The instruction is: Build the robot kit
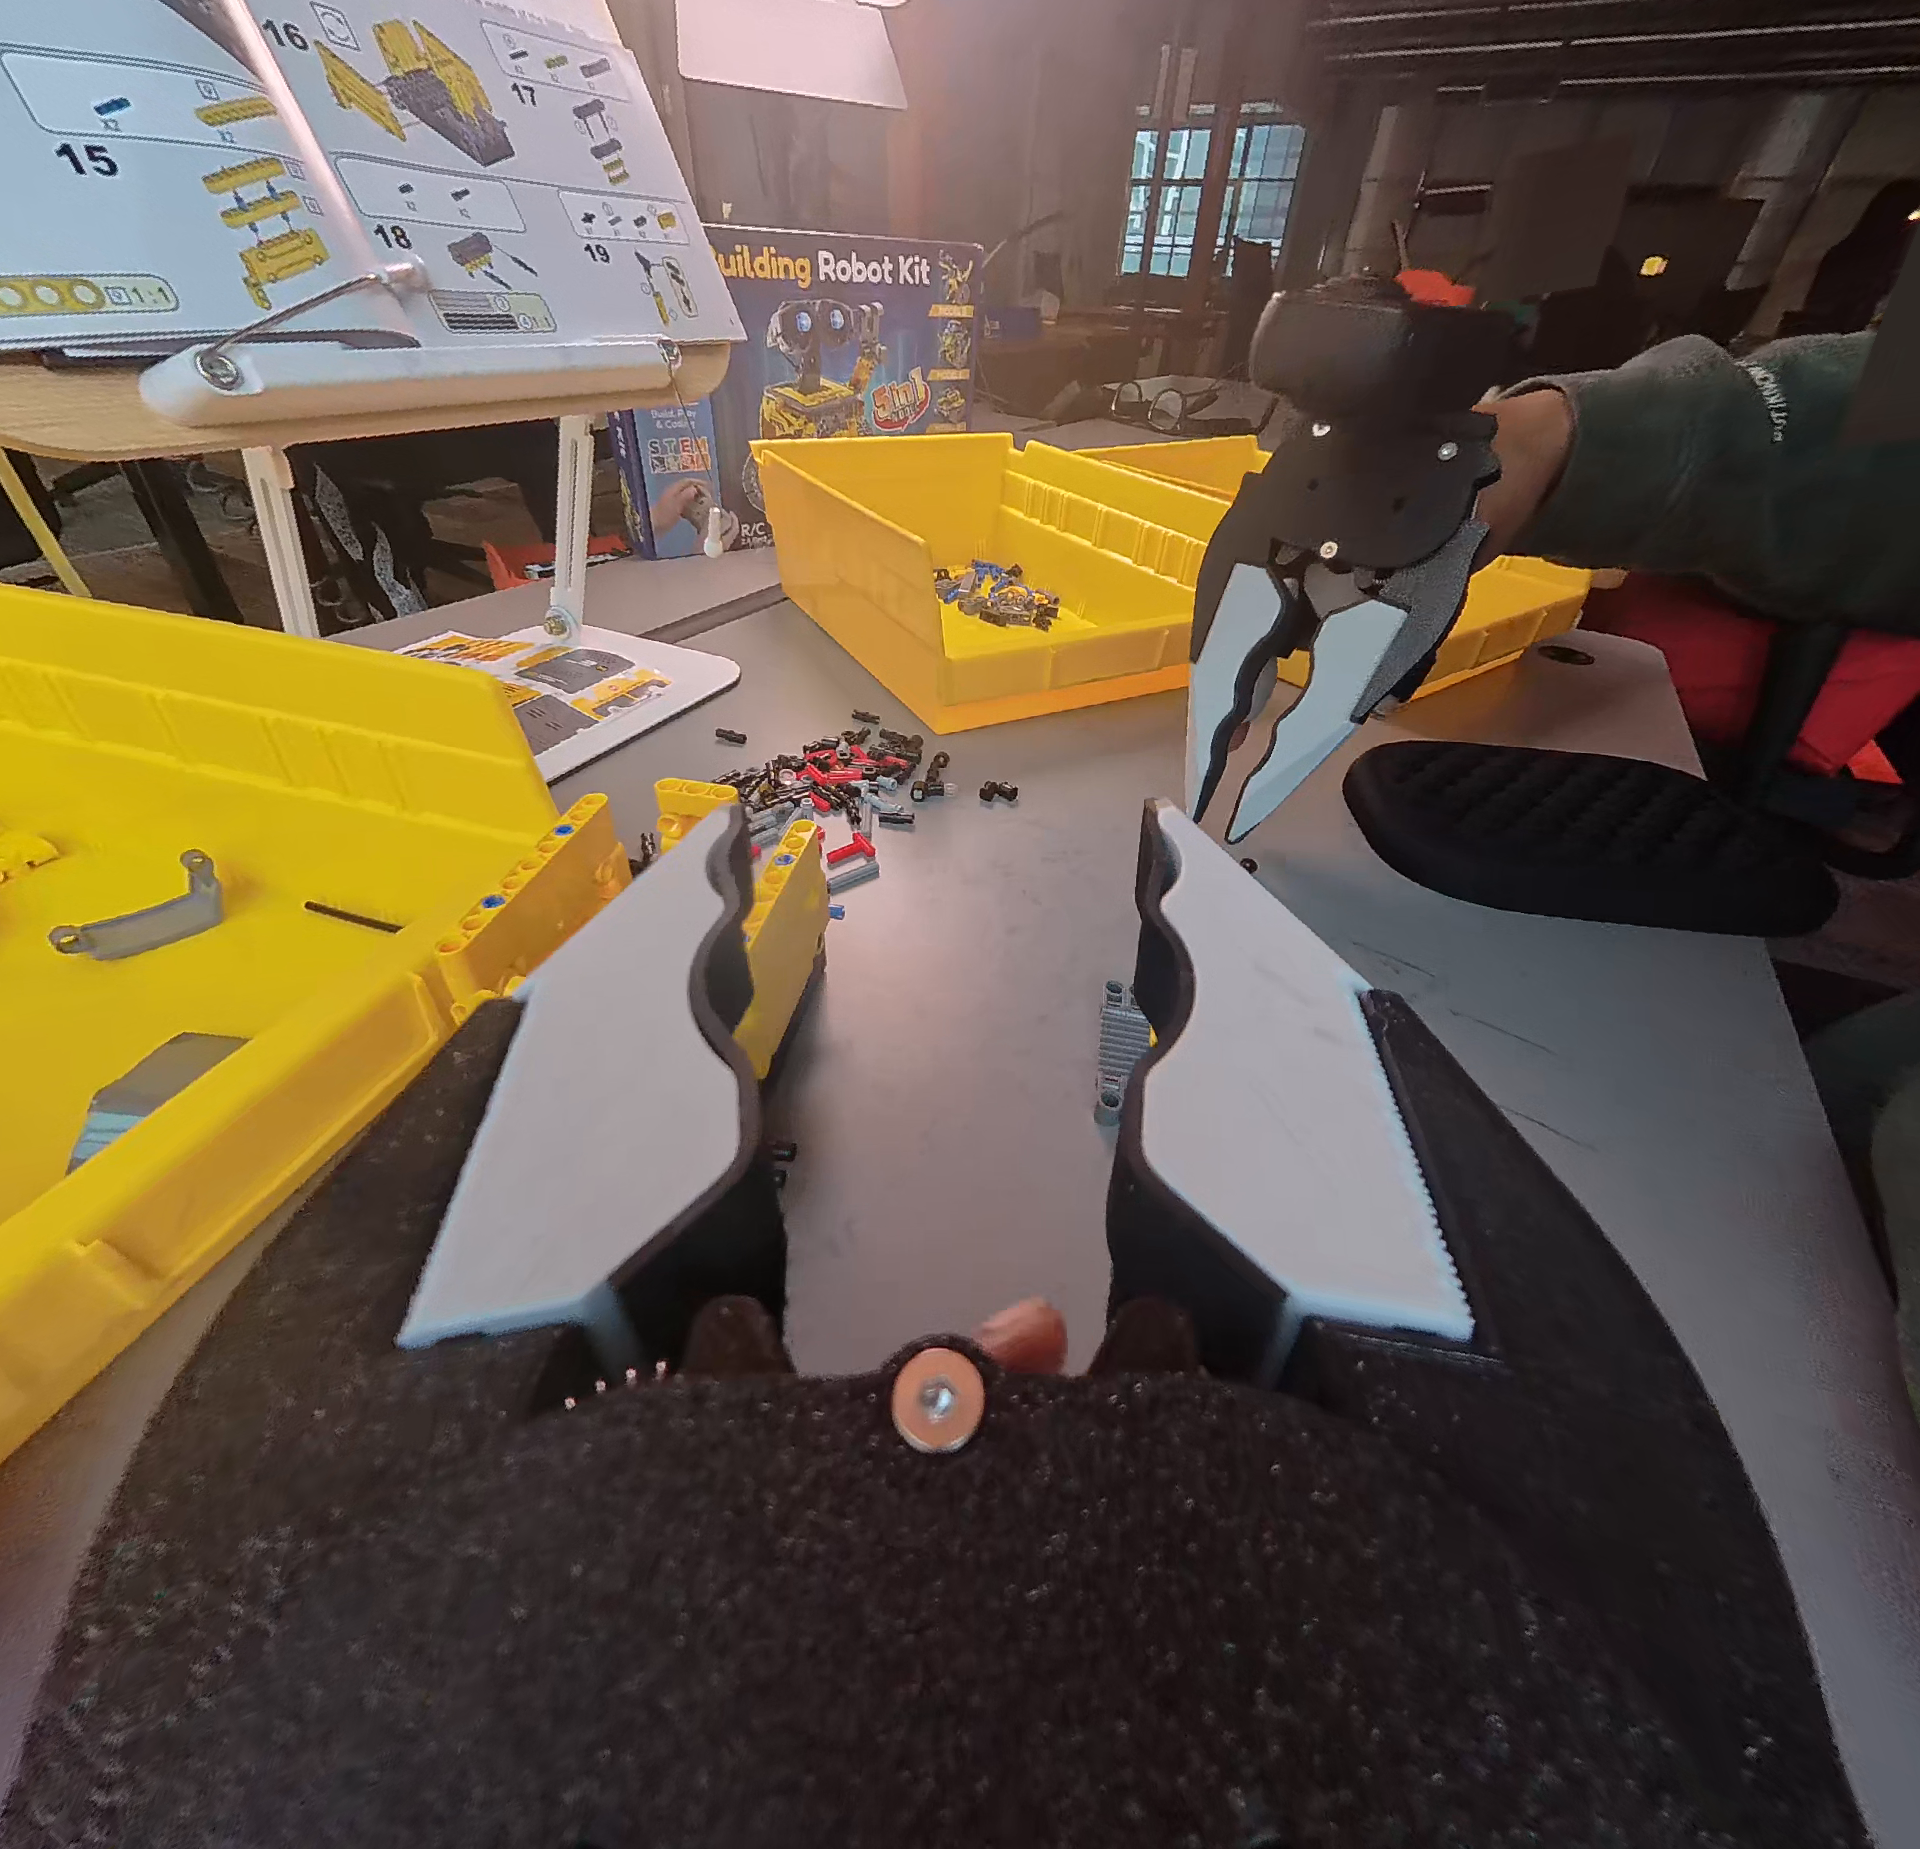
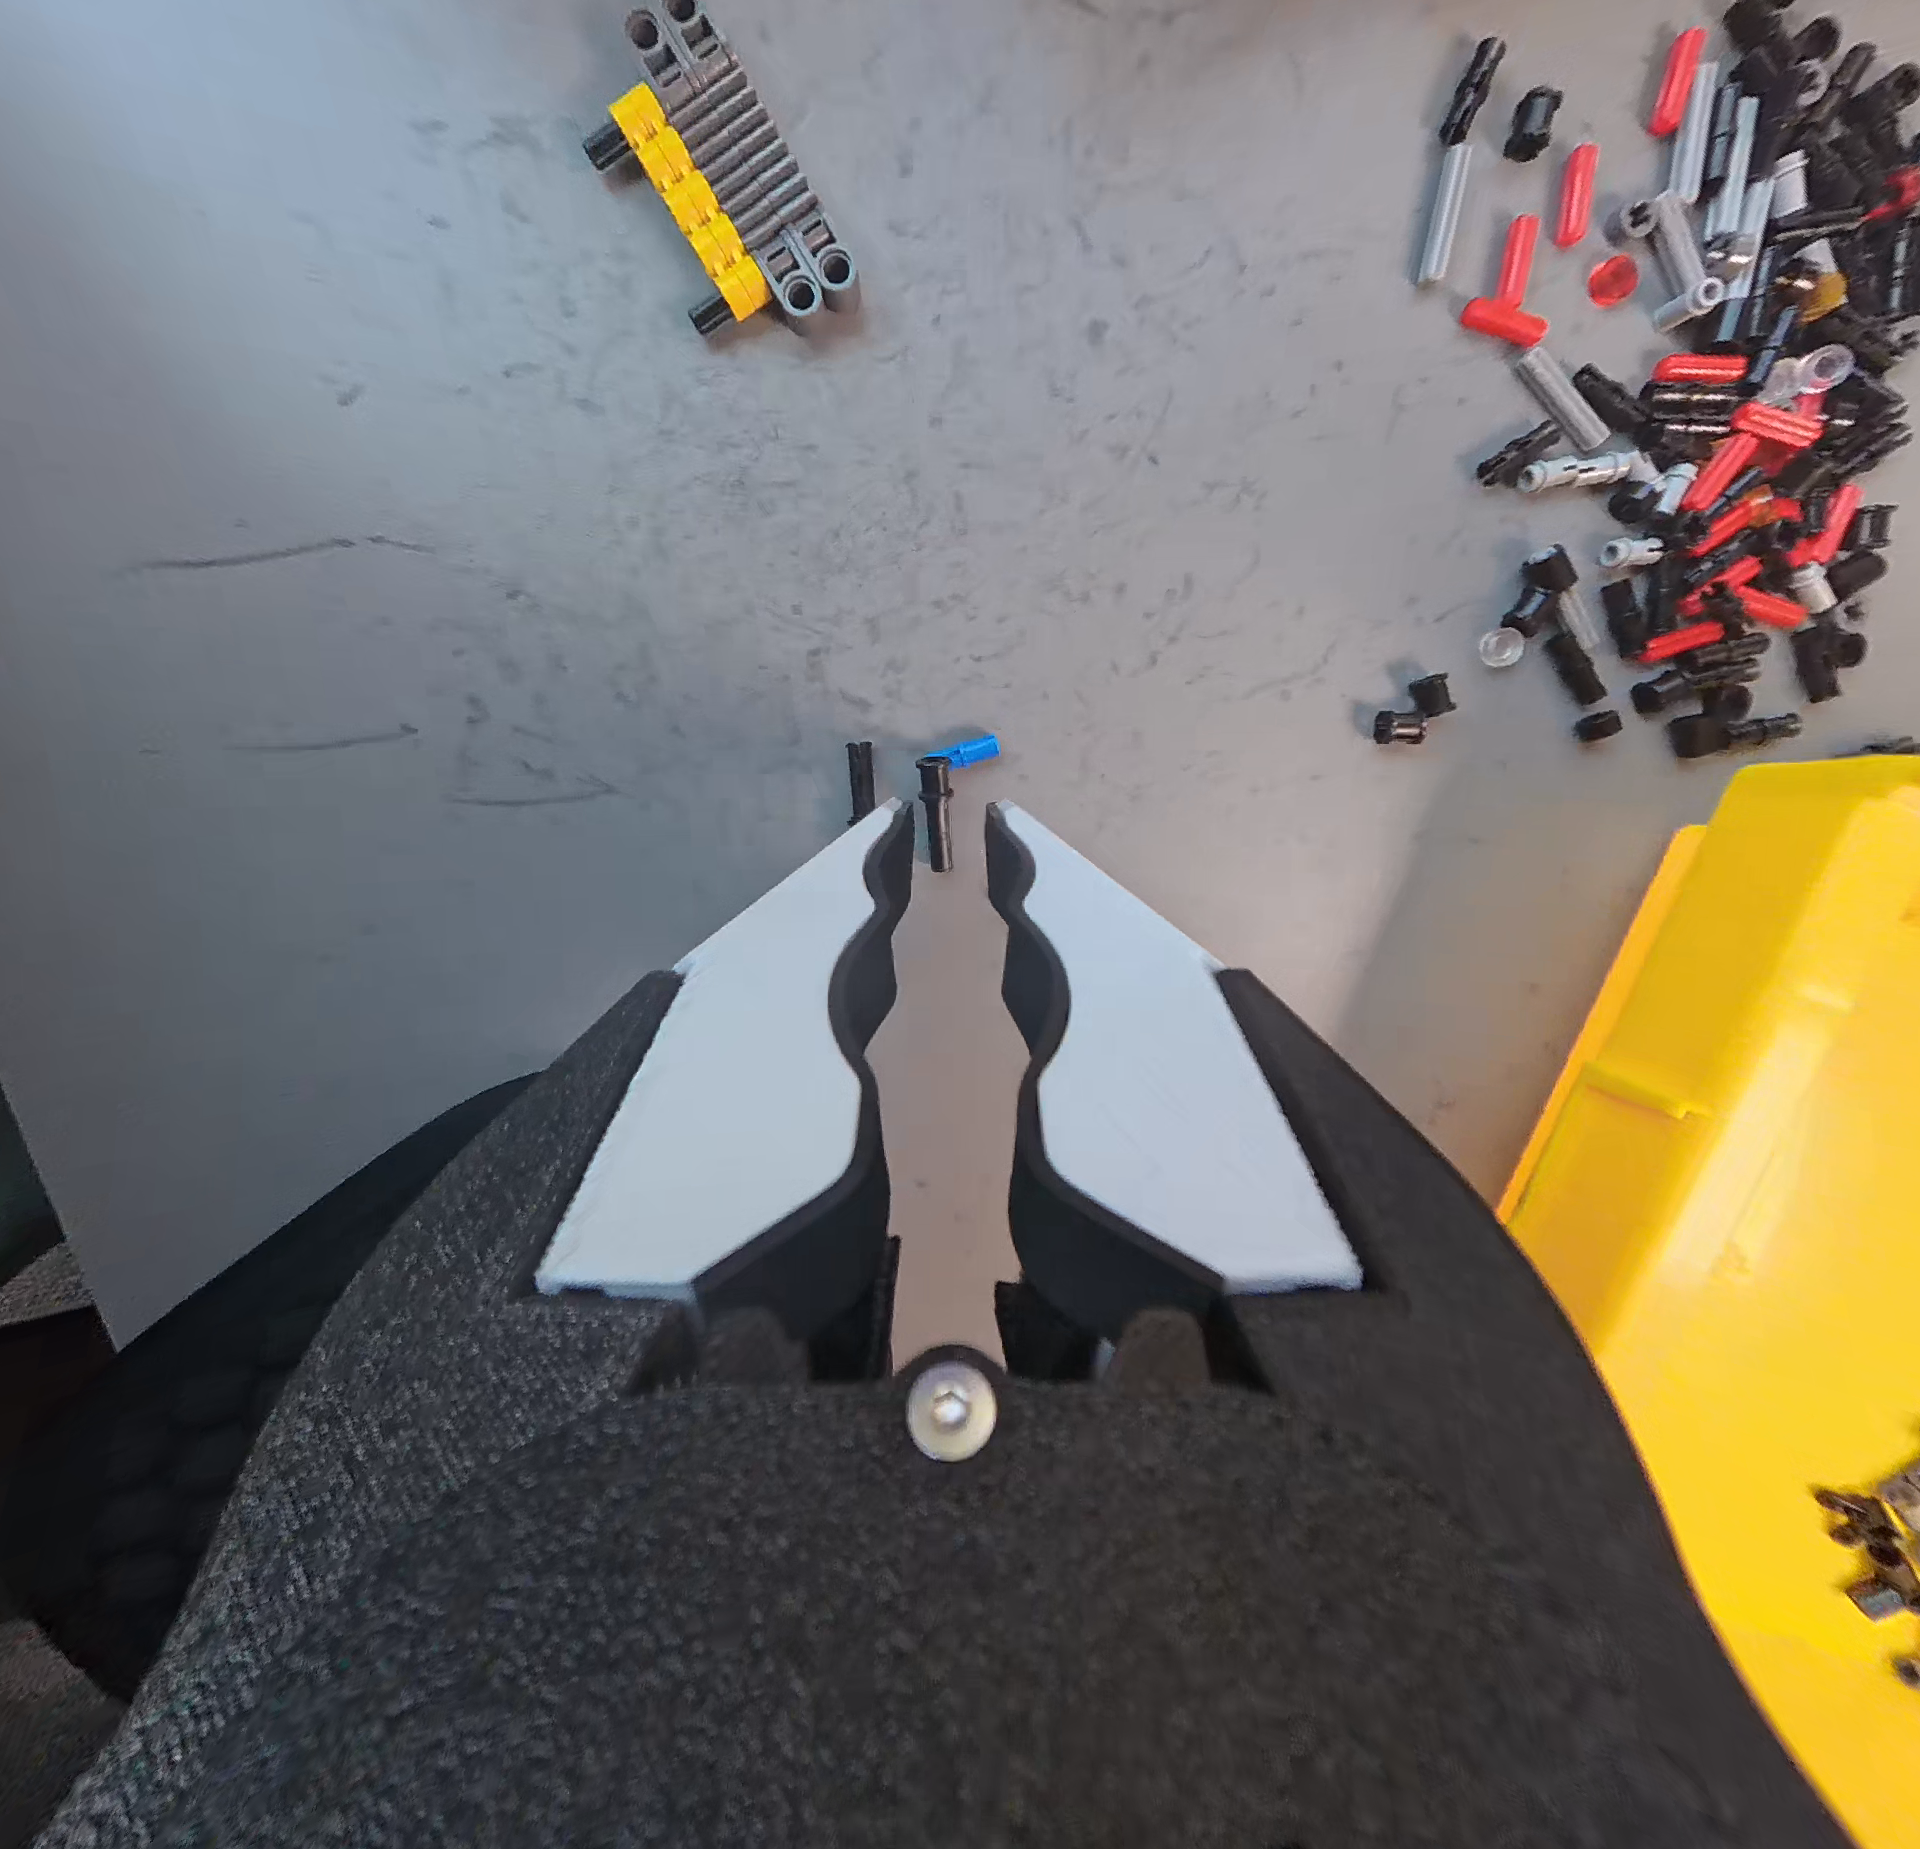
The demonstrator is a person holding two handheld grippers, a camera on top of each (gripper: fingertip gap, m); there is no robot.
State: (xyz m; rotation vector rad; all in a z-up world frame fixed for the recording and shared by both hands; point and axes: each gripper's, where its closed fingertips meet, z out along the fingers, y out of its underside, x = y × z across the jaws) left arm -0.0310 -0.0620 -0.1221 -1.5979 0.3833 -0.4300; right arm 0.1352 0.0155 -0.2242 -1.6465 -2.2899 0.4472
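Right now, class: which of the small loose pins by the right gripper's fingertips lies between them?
The black pin lies between the right gripper's open fingertips; the blue pin lies beyond them.

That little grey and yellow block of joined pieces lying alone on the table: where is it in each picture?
Left wrist view: the grey and yellow block lies right of centre, mostly hidden behind the inner edge of the left tongs' right finger.
Right wrist view: it lies in full view at upper left, well ahead of the right tongs.
Shared landmark: the pile of loose red, black and grey pins.
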